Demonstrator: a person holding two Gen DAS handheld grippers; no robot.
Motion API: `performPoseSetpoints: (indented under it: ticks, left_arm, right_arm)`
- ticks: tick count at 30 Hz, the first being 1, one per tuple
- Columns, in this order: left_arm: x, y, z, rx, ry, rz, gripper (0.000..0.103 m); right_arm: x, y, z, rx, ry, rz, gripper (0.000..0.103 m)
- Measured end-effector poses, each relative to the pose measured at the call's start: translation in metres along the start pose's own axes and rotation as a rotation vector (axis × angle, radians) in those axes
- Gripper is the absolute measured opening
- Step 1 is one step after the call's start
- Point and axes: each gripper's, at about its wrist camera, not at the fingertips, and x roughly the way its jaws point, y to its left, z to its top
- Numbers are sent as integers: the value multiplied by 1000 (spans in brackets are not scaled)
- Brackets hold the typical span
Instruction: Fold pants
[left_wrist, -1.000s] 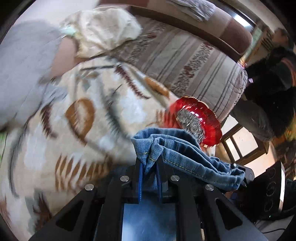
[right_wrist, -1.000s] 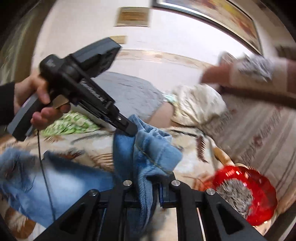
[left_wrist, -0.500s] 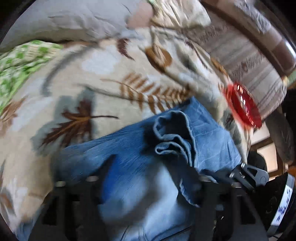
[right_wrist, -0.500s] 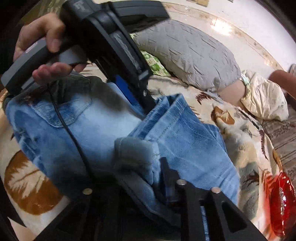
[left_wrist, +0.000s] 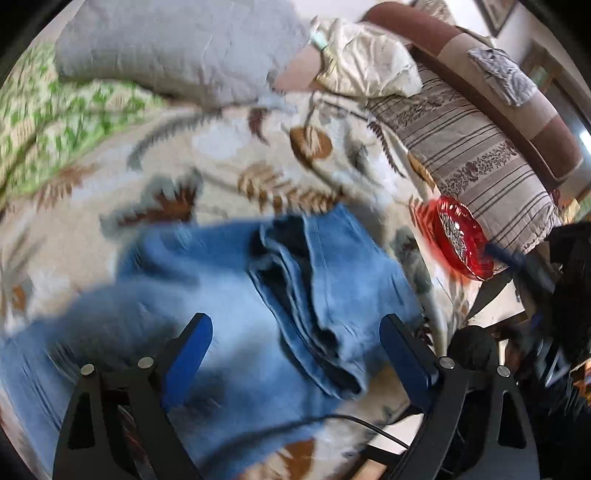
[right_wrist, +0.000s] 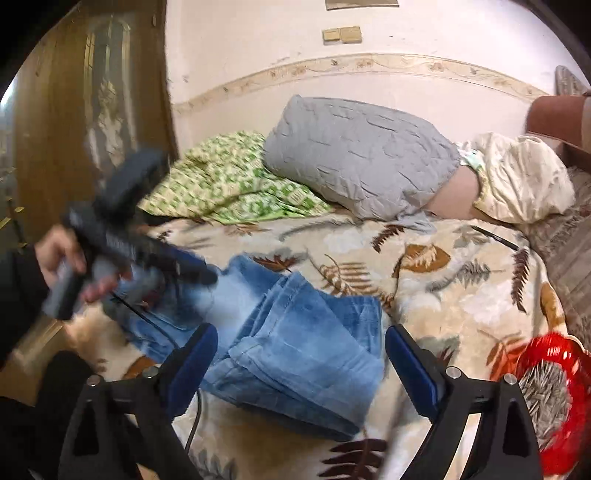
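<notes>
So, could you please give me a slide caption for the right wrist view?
Right tool opening above folded jeans on a leaf-print blanket, nothing gripped; red dish alongside.

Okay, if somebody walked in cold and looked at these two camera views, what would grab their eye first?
Probably the blue jeans, lying folded over in a heap on the leaf-patterned blanket, right in front of both cameras. The right gripper and the left gripper are opening above them, nothing pinched between the fingers. Next is the bright red dish of seeds at the blanket's right edge.
</notes>
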Motion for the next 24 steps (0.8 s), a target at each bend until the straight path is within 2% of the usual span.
performPoseSetpoints:
  ticks: [2, 5, 8, 11, 14, 16, 17, 18, 20, 24]
  left_arm:
    - [12, -6, -13, -45, 29, -20, 92]
    - [30, -14, -26, -108, 47, 7, 92]
    - [47, -14, -32, -245, 55, 26, 92]
    - [64, -13, -35, -345, 67, 71, 92]
    - [70, -15, -36, -393, 49, 75, 92]
    - [71, -19, -37, -379, 33, 100, 75]
    - [71, -21, -37, -361, 36, 110, 41]
    - [74, -23, -36, -349, 43, 116, 28]
    - [74, -20, -38, -337, 39, 107, 25]
    - [61, -20, -49, -306, 5, 88, 22]
  right_arm:
    - [0, -15, 9, -40, 8, 7, 94]
    - [17, -43, 24, -78, 92, 38, 94]
    - [48, -70, 39, -81, 176, 49, 94]
    - [67, -77, 48, -124, 222, 23, 93]
    - [82, -74, 55, -173, 252, 36, 93]
    - [93, -68, 56, -226, 278, 49, 93]
    - [102, -64, 56, -260, 300, 61, 93]
    - [108, -62, 55, -279, 313, 67, 93]
    - [123, -57, 53, -338, 349, 82, 92]
    - [153, -50, 51, -478, 427, 90, 78]
